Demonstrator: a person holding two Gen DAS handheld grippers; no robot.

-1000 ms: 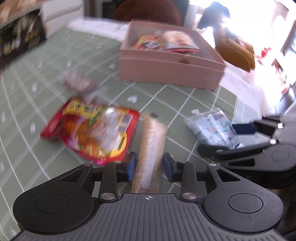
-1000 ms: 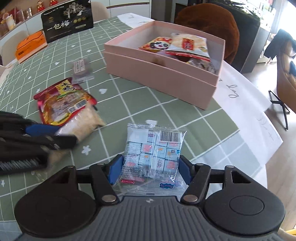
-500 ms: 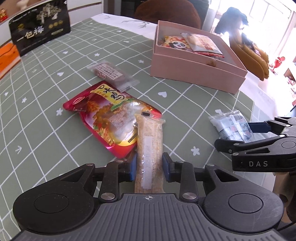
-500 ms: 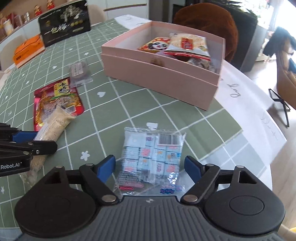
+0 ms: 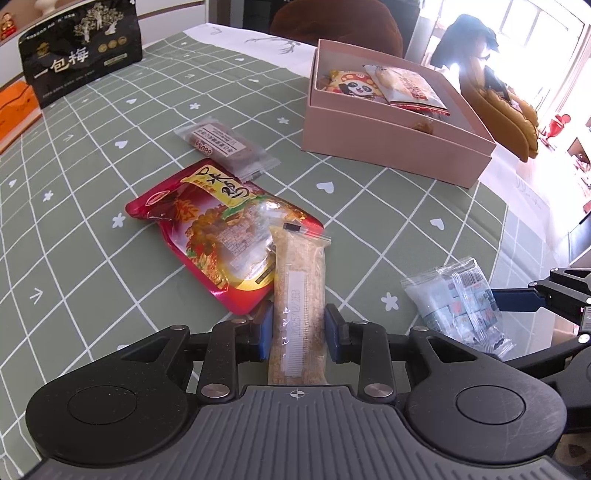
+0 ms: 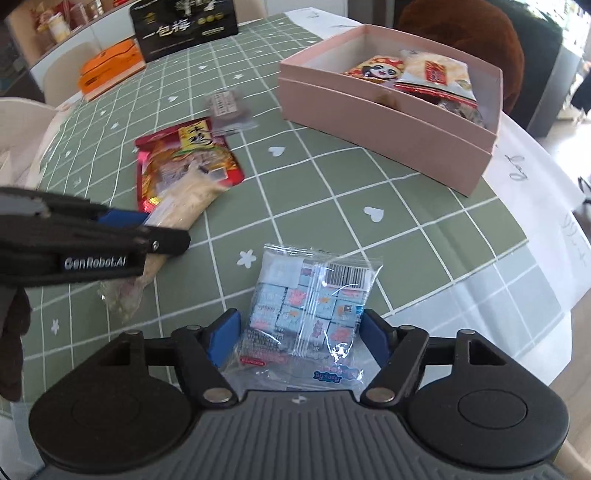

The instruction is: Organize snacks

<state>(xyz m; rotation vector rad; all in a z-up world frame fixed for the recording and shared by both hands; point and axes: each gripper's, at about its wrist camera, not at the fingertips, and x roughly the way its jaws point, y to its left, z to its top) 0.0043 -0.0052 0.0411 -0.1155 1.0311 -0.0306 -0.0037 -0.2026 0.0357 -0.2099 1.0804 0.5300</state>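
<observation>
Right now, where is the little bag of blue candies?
The bag of blue candies lies on the green tablecloth between the open right gripper pads, near the table's edge, right of the long beige snack bar.

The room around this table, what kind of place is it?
Probably a home dining or living room: a green checked tablecloth, a brown chair behind the pink box, and a sideboard with packaged goods.

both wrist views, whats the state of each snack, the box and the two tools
left tool: shut on beige snack bar
beige snack bar: gripped, far end over the red pouch
right tool: open, straddling the blue candy bag
blue candy bag: flat on table, ungripped
red pouch: flat on table
brown bar: on table, sealed
pink box: open, holding snacks
</observation>
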